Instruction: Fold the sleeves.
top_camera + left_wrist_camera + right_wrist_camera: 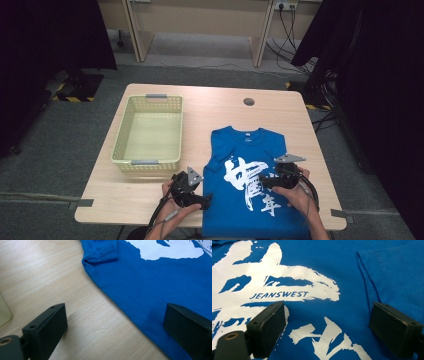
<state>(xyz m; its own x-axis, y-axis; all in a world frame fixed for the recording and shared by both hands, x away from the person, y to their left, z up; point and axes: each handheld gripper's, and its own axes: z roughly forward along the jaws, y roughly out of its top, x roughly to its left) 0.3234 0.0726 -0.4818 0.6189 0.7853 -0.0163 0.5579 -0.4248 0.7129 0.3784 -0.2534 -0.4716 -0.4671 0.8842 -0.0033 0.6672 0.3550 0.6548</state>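
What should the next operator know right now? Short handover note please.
Left gripper: open, over the left edge of the blue T-shirt, nothing between the jaws.
Right gripper: open, over the white print, holding nothing.
T-shirt lies flat, print up, both sleeves folded in, hem hanging off the near table edge.
Basket: to the left of the shirt, nothing inside.
Done: sleeves folded.
Left, probably: finish folding and put the shirt in the basket.
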